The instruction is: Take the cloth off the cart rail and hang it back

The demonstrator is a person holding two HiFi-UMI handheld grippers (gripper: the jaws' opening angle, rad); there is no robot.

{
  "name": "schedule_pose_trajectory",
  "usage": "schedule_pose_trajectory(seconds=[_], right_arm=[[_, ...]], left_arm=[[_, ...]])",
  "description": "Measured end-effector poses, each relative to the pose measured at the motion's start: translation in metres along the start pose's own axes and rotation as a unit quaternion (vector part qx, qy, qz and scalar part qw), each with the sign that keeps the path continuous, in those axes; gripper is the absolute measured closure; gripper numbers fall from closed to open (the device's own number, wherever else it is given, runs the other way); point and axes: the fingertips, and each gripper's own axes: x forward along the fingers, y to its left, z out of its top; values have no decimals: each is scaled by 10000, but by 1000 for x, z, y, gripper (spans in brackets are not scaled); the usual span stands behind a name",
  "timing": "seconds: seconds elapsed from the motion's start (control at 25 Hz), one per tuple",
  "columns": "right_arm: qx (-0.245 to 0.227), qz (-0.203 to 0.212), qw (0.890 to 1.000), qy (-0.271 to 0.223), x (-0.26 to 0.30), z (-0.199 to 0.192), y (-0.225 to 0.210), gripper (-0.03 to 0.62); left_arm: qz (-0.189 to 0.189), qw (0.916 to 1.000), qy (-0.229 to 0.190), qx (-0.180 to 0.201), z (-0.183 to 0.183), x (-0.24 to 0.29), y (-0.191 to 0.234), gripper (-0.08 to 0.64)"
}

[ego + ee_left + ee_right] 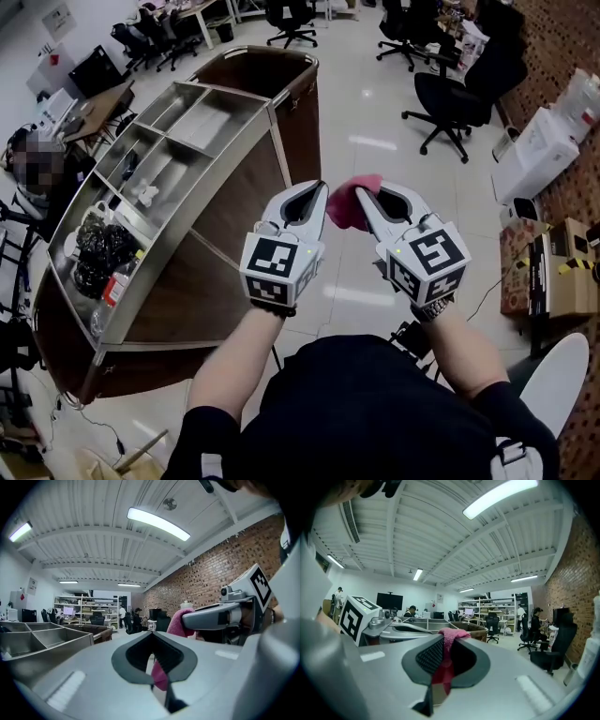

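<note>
Pink soft cloth (349,206) is pinched by both claws: the left gripper (320,191) has its jaws pressed together on one end, and the right gripper (364,195) has its jaws pressed together on the other end. The cloth is up in the air between them, apart from the big brown wooden cart with steel trays (225,211) on the left. So the taking-off part looks done, and hanging it back is left to do. The two gripper views show the cloth squeezed between the dark pads (429,656). Only the head view shows the cloth clear of the cart.
</note>
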Motion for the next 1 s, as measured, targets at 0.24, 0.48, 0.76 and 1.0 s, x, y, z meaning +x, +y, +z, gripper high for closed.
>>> schedule_pose_trajectory(seconds=[0.24,0.48,0.76,1.0], right_arm=[[22,-70,10000,11,35,-2,-25,574],[86,-116,9999,-12,50,-7,-60,574],[150,63,9999,-25,62,-21,-119,574],[233,311,9992,-27,74,-23,-186,574]], left_arm=[[-26,10000,-6,37,-1,30,30,557],[-129,9998,114,65,-20,67,39,557],[31,9998,154,79,-31,125,40,557],[258,9993,277,31,-35,191,38,557]])
